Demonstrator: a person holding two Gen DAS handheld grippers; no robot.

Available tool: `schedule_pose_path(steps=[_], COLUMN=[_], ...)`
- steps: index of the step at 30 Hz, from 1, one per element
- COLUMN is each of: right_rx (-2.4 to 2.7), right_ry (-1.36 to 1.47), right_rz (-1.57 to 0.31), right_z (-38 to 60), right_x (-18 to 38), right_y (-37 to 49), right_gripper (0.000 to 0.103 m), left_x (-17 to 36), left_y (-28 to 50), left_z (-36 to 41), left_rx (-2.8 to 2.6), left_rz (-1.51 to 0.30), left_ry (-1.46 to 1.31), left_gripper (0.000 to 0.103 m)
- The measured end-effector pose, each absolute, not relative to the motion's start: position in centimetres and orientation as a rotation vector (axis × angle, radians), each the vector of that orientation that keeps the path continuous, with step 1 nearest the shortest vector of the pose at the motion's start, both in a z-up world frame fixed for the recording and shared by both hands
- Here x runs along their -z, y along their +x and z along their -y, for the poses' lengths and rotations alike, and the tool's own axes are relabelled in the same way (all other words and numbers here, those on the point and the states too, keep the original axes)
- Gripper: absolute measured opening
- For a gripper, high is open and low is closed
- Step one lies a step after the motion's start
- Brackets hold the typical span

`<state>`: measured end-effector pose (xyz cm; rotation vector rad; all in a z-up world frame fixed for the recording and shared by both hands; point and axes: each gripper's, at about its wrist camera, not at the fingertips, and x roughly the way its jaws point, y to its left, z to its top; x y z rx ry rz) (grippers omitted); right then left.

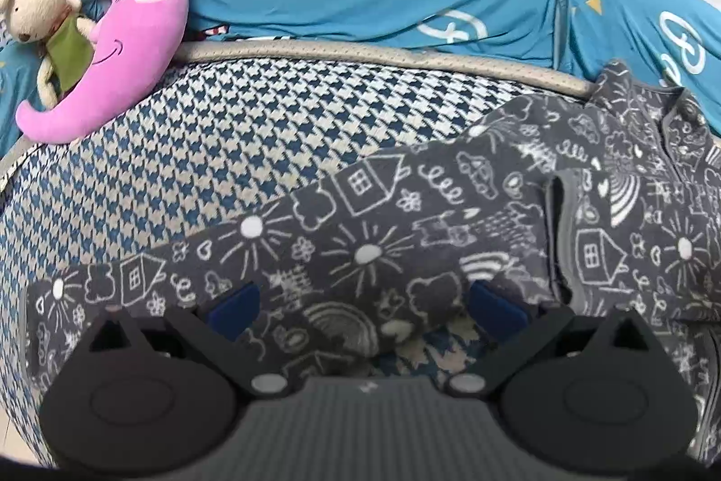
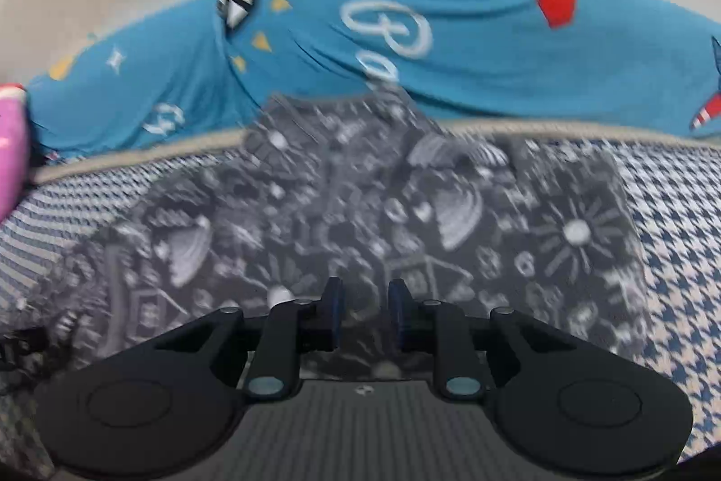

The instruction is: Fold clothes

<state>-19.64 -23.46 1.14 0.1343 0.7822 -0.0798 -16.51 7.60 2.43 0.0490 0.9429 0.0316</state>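
Sleeve [image 1: 279, 255] of the grey doodle shirt [image 2: 405, 219] runs crosswise just ahead of my left hand-held gripper [image 1: 365, 312], whose fingers are spread wide. My right hand-held gripper [image 2: 365, 312], narrowly parted and holding nothing, hovers over the shirt's body on the bed [image 1: 225, 120].

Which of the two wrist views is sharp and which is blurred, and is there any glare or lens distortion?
Left wrist view: sharp, the doodle print on the grey garment reads clearly. Right wrist view: motion-blurred, the garment and the checked cover are smeared. Both: strong fisheye bending with dark corners, even soft light, no glare.
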Motion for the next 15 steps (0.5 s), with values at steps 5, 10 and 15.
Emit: schedule_pose_path(steps=[5,10,15], right_rx=[0.111,0.123,0.118], right_ry=[0.121,0.129,0.146], right_rz=[-0.815,-0.818,-0.798], right_z=[23.8,23.8,23.1], right_x=[-0.4,-0.3,-1.7], right_y=[-19.6,-19.7,-20.1], right_gripper=[0.027,0.027,0.028], left_x=[-1.8,-0.7,0.5], left_y=[-16.3,-15.9,-15.3], left_z=[-7.7,-7.7,-7.8], left_rx=[-0.045,-0.055,-0.059], left_rz=[-0.964,-1.003,-1.048], left_ry=[0.060,0.069,0.068], left_gripper=[0.103,0.103,0.103])
